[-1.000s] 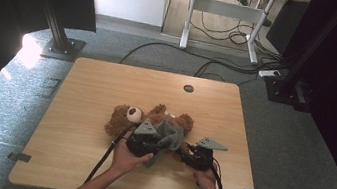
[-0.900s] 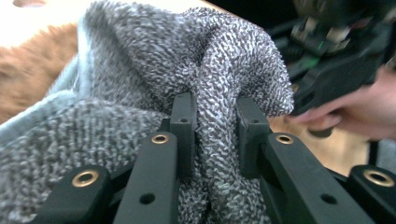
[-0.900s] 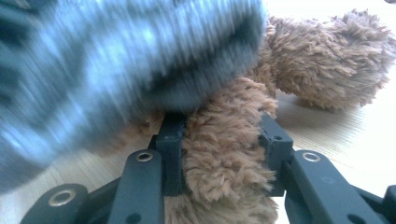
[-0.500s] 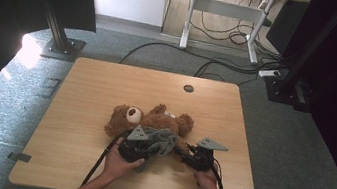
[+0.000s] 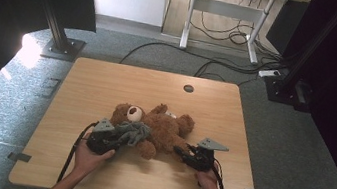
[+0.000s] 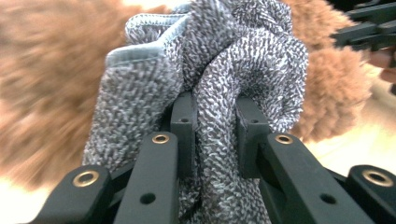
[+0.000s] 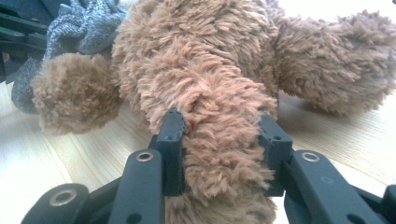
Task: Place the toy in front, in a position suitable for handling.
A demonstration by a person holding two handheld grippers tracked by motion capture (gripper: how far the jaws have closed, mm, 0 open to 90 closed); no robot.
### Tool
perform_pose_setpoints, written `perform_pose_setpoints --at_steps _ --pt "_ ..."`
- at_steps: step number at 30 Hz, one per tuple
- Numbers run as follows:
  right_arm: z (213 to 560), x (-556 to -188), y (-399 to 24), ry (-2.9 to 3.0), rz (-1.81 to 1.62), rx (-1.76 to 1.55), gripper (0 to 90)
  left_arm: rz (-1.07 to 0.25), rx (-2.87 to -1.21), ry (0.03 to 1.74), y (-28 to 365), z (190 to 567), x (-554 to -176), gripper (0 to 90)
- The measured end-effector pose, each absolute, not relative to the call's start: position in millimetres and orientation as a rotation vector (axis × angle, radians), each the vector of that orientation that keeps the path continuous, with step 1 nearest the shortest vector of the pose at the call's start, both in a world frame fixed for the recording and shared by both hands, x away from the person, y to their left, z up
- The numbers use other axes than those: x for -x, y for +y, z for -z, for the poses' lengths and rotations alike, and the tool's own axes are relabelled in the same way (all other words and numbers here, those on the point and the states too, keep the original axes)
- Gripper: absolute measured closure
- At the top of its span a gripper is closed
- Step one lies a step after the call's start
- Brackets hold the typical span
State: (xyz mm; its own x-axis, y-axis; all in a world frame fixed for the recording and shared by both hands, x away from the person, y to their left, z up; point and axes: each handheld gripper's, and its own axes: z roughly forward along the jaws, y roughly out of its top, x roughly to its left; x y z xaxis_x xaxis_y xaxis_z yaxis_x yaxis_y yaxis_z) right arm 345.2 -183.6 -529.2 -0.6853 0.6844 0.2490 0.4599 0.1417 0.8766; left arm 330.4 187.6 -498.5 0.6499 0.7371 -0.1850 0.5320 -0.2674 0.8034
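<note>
The teddy bear (image 5: 159,128) lies on its back a little toward six o'clock of the table's (image 5: 107,85) centre, head pointing to about ten o'clock and legs to about four. A grey knitted garment (image 5: 133,132) is bunched against its flank at roughly eight o'clock of the body, not yet over any limb as far as the high view lets me judge.

In the left gripper view the left gripper (image 6: 215,135) is clenched on a thick fold of the knit garment (image 6: 219,70), the cloth squeezed between the two black jaws and spilling over both of them. In the right gripper view the right gripper (image 7: 222,135) is grasping one plush limb of the bear (image 7: 205,70), fur bulging out on both sides of the jaws (a leg, I would say, though the fur makes it hard to be sure).

So the work looks to me like dressing the bear, and it is at an early stage: both grips are secured, one steadying the toy and one carrying the cloth. What is left is nearly everything: opening the garment out, finding its hole, and drawing it over a limb or the body. The bunched fold may first need regripping at an edge.
</note>
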Motion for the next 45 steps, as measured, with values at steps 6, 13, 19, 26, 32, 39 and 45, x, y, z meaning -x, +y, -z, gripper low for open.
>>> perform_pose_setpoints --at_steps 6,13,19,26,32,39,45 --pt "530.1 -345.2 -183.9 2.202 -1.575 -1.131 61.2 -0.281 -1.880 1.096 224.2 500.0 -336.2 72.7" --pt "530.7 -345.7 -183.9 2.201 -1.575 -1.133 61.3 -0.288 -1.824 1.121 238.4 488.9 -339.9 72.7" --pt "531.1 -345.4 -183.4 2.207 -1.575 -1.129 61.8 -0.300 -1.809 1.037 217.9 464.6 -346.4 72.6" --pt "531.3 -344.6 -183.0 2.211 -1.565 -1.110 61.9 -0.328 -1.840 0.987 183.8 442.0 -374.3 72.0" --pt "531.0 -343.5 -182.8 2.222 -1.558 -1.091 62.1 -0.328 -1.859 1.007 170.9 444.5 -396.5 71.2" --pt "530.6 -342.4 -182.4 2.241 -1.554 -1.075 61.6 -0.245 -1.890 1.029 173.9 456.9 -399.1 71.8" --pt "526.3 -339.8 -181.9 2.241 -1.548 -1.062 48.4 -0.185 -1.852 1.043 185.9 471.3 -391.9 73.2"
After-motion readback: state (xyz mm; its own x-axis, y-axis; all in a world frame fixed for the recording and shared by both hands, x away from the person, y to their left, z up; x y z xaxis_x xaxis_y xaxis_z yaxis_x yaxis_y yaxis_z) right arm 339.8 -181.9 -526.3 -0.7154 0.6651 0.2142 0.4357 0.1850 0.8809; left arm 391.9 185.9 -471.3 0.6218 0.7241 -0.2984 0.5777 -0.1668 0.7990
